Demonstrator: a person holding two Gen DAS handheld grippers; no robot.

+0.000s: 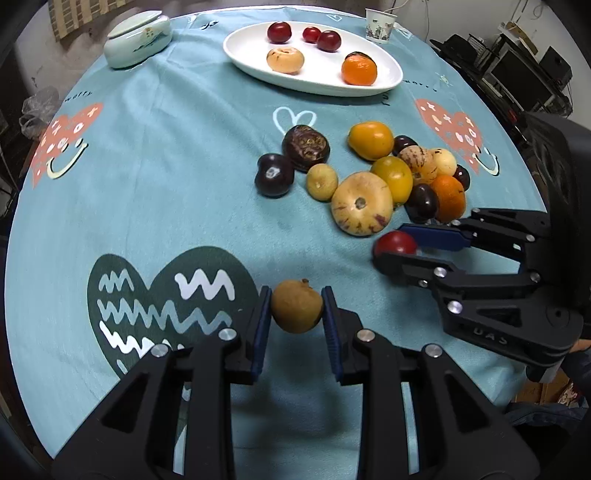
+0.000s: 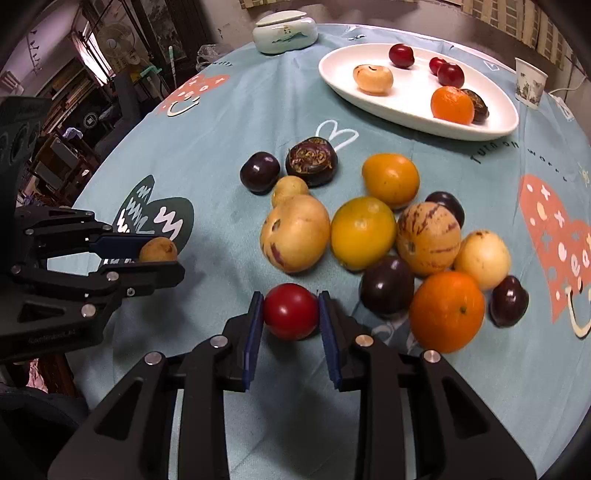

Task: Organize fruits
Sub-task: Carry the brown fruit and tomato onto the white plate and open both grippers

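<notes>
My left gripper point(image 1: 296, 308) is shut on a small brown fruit point(image 1: 296, 306), held just above the tablecloth; it also shows in the right wrist view point(image 2: 158, 250). My right gripper point(image 2: 291, 314) is shut on a small red fruit point(image 2: 290, 312), which also shows in the left wrist view point(image 1: 396, 243). A pile of loose fruits lies on the cloth: yellow ones point(image 2: 362, 232), a striped one point(image 2: 428, 238), an orange point(image 2: 446, 312), dark plums point(image 2: 386, 285). A white oval plate point(image 1: 388, 79) at the back holds red fruits, a pale fruit and an orange point(image 1: 359, 70).
A lidded pale ceramic jar point(image 1: 138, 38) stands at the back left. A paper cup point(image 1: 380, 26) stands behind the plate. The round table has a teal cloth point(image 1: 166, 166) with heart prints. Shelves and clutter surround the table.
</notes>
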